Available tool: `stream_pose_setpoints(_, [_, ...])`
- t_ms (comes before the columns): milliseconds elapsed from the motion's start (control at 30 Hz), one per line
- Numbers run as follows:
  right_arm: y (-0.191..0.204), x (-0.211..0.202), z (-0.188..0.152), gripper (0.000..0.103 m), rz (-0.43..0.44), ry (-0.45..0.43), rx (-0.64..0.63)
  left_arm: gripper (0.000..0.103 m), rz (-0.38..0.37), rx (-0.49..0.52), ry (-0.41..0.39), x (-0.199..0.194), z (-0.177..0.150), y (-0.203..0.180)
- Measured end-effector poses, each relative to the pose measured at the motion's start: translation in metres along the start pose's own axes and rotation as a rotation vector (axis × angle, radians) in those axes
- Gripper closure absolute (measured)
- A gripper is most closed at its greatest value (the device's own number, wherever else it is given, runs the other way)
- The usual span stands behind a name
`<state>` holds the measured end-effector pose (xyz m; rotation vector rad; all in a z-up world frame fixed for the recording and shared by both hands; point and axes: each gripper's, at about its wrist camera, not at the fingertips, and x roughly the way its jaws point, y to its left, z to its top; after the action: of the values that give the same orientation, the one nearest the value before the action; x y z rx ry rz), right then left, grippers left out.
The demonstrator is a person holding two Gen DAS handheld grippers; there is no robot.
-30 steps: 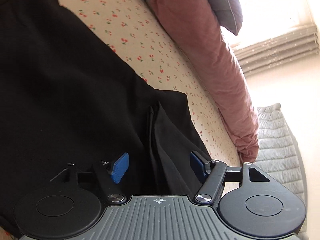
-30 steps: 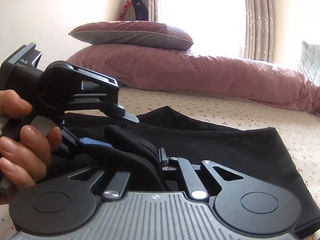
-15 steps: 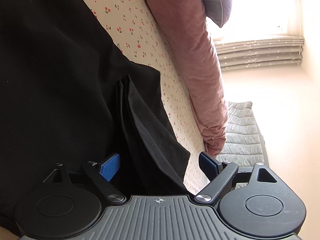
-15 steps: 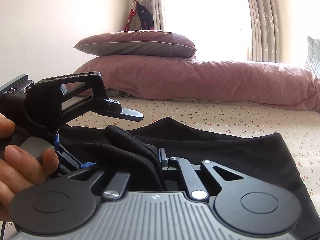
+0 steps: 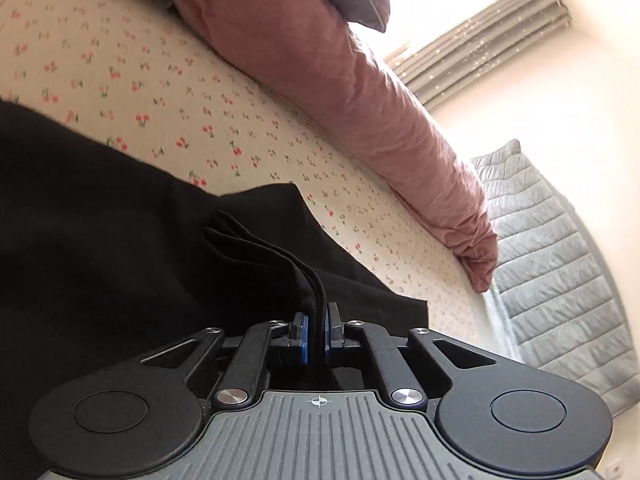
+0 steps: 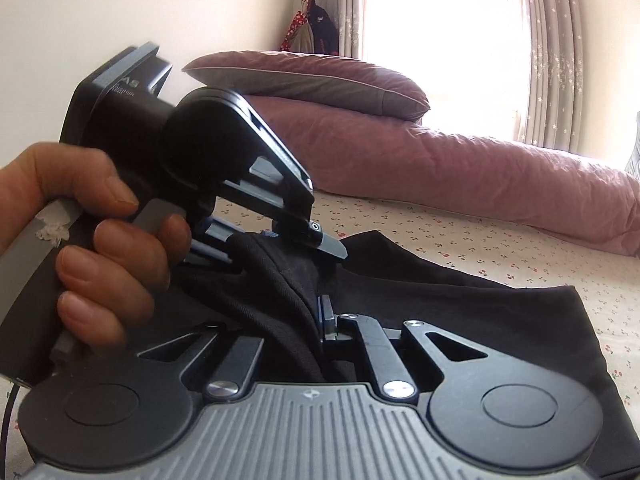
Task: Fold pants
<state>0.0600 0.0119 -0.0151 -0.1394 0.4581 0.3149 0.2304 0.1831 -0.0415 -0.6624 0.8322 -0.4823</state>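
Right now, one pair of black pants (image 5: pixel 120 248) lies spread across the bed, and two grippers are working its near edge. Left gripper (image 5: pixel 316 338): its blue pads (image 5: pixel 303 340) have just come together, and they pinch a bunched fold of the black cloth, several layers stacked between them. Right gripper (image 6: pixel 318 320): jaws together as well, clamped on another gathered ridge of the same pants, the cloth rising out of them towards the left gripper. In the right wrist view the left gripper sits just beyond and to the left, gripped by one hand (image 6: pixel 92 240), four fingers curled round the grey handle and trigger. The two grippers bite the cloth close beside each other.

Counting the bedding: one long pink duvet (image 6: pixel 460 184) rolled along the far side of the bed, one pillow (image 6: pixel 304 80) resting on top of it, pink above and grey below, and one grey quilted blanket (image 5: pixel 560 260) beyond the duvet's end.

The surface is a cream bedsheet (image 5: pixel 168 92) printed with small red cherries, and the pants lie flat on it apart from the pinched edge. Around it, pale walls, a bright window with grey star-patterned curtains (image 6: pixel 548 52), and some clothes (image 6: pixel 312 24) hanging in the corner.
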Motion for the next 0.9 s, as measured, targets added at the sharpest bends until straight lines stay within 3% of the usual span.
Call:
stream_pose_setpoints(167, [0.02, 0.022, 0.017, 0.103, 0.111, 0.051, 0.091, 0.099, 0.118, 0.226, 0.033, -0.026, 0.026, 0.002])
stream_pose_setpoints(267, [0.036, 0.035, 0.033, 0.103, 0.199, 0.041, 0.183, 0.099, 0.211, 0.319, 0.028, -0.057, 0.044, 0.006])
stream_pose_setpoints(367, [0.071, 0.047, 0.046, 0.103, 0.268, 0.031, 0.163, 0.099, 0.307, 0.385, 0.005, -0.084, 0.056, 0.017])
stream_pose_setpoints(433, [0.094, 0.057, 0.046, 0.103, 0.304, 0.049, 0.138, 0.098, 0.368, 0.373, 0.012, -0.094, 0.059, 0.038])
stream_pose_setpoints(500, [0.114, 0.072, 0.04, 0.103, 0.34, 0.129, 0.112, 0.095, 0.411, 0.277, 0.074, -0.09, 0.06, 0.075])
stream_pose_setpoints(600, [0.118, 0.083, 0.024, 0.103, 0.354, 0.217, 0.119, 0.093, 0.4, 0.195, 0.094, -0.08, 0.059, 0.1])
stream_pose_setpoints(667, [0.11, 0.081, 0.021, 0.103, 0.364, 0.223, 0.144, 0.093, 0.388, 0.194, 0.068, -0.078, 0.061, 0.099])
stream_pose_setpoints(767, [0.103, 0.082, 0.029, 0.103, 0.395, 0.219, 0.181, 0.1, 0.456, 0.253, 0.057, -0.075, 0.065, 0.083])
stream_pose_setpoints(900, [0.102, 0.076, 0.041, 0.103, 0.428, 0.147, 0.231, 0.101, 0.444, 0.328, -0.01, -0.099, 0.076, 0.06])
